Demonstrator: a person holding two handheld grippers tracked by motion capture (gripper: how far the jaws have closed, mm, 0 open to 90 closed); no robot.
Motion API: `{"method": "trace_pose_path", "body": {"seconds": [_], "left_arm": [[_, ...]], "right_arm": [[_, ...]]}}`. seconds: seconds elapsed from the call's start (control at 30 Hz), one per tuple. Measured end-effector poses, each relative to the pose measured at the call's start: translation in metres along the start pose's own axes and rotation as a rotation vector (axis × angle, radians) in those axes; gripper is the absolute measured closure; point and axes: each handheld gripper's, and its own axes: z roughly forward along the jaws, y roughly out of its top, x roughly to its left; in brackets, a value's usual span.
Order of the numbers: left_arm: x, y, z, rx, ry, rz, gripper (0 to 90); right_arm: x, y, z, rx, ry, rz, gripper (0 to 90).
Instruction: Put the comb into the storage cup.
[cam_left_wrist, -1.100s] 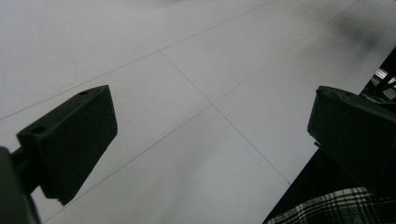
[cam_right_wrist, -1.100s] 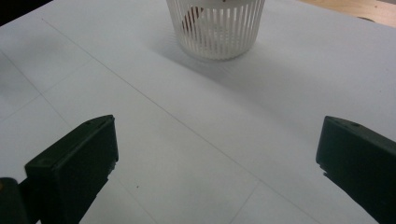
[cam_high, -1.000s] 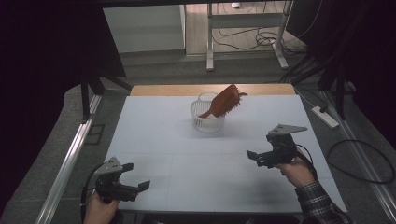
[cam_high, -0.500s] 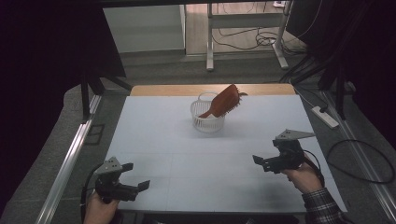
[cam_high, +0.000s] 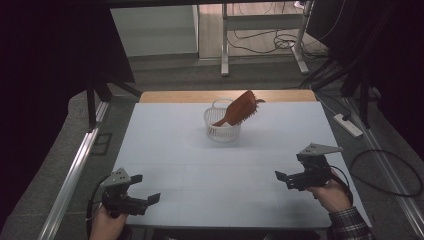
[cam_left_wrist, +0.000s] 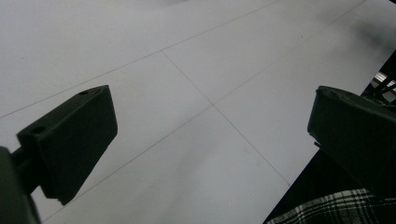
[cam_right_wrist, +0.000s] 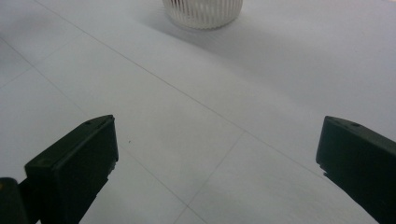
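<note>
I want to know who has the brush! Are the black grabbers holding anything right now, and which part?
Nothing is held. The left gripper and right gripper are both open over the white table. The brown wooden hairbrush leans in the white ribbed plastic basket.

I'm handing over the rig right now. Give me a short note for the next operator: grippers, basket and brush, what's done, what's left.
Left gripper: jaws open, empty, at the near left corner of the table.
Right gripper: jaws open, empty, near the right edge, pointed toward the basket.
White basket: upright at the far middle of the table, apart from both grippers.
Brown brush: stands tilted in the basket, head sticking out over the rim to the right.
Done: brush sits in the basket. Left: nothing held; probably nothing more to do than park the grippers.
</note>
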Motion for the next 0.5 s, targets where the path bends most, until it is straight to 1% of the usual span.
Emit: {"method": "trace_pose_path", "body": {"seconds": [0.5], "left_arm": [[0.000, 0.000, 0.000, 0.000, 0.000, -0.003, 1.5]], "right_arm": [[-0.009, -0.014, -0.012, 0.013, -0.027, 0.024, 0.0]]}}
